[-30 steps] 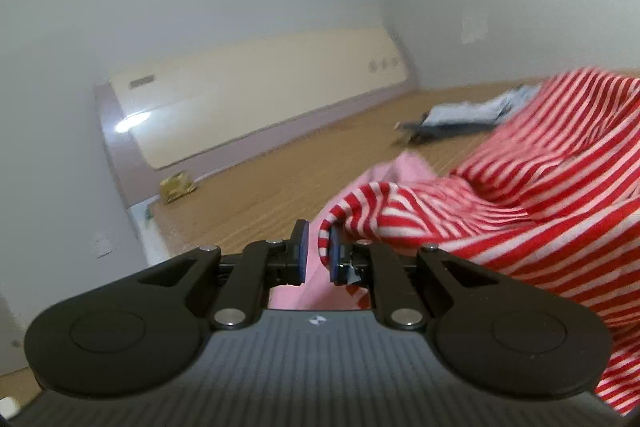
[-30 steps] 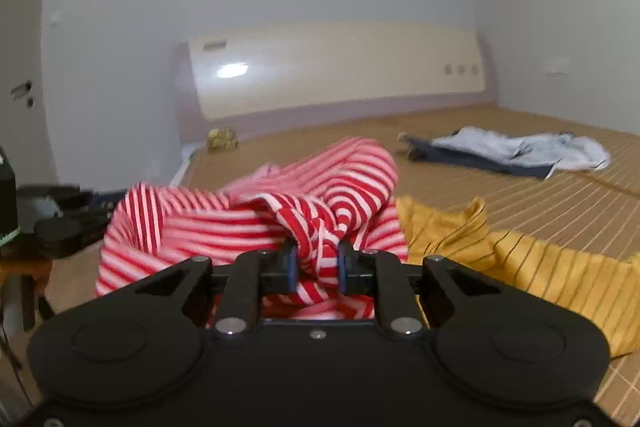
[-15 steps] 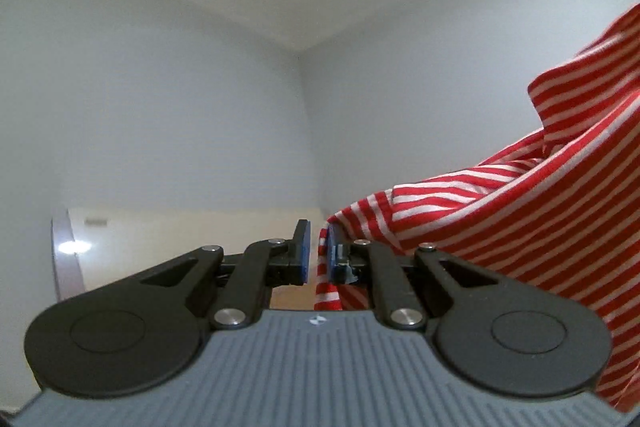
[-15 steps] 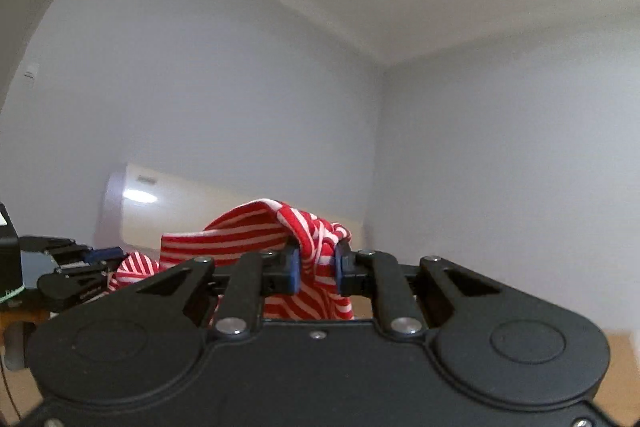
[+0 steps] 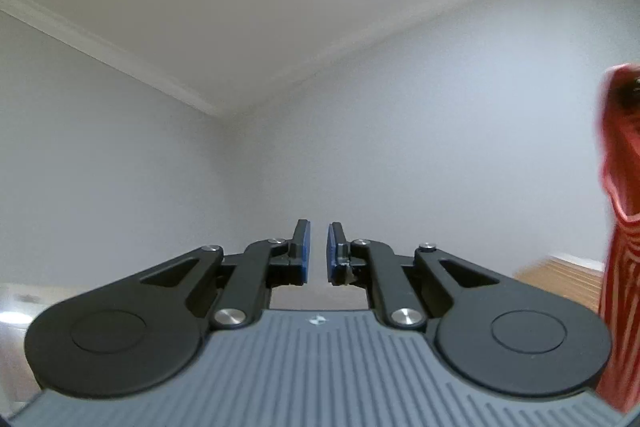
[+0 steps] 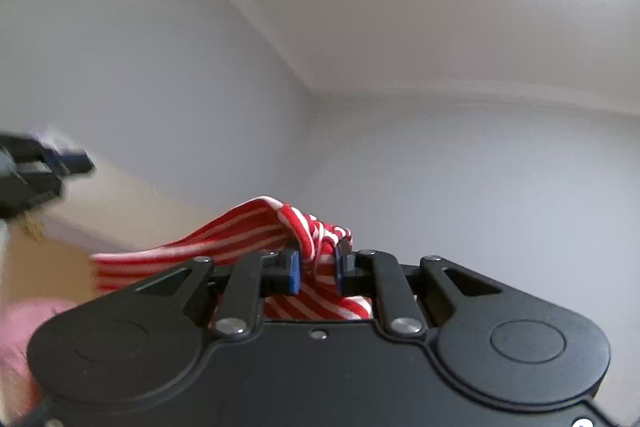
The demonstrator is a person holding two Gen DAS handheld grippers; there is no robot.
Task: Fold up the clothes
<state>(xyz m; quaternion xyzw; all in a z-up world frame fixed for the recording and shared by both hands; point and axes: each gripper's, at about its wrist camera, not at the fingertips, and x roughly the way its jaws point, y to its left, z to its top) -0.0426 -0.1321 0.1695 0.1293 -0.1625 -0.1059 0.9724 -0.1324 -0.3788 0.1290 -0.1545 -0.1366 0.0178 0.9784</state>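
Right wrist — striped garment (image 6: 316, 251) in gripper (image 6: 317, 269)

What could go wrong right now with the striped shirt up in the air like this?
The left hand-held gripper is open and holds nothing, so the red-and-white striped knit shirt hangs from the right hand-held gripper alone; it may bunch or twist. That grip pinches a wadded fold, which could slip. Both cameras face the ceiling, so the landing spot is unseen.
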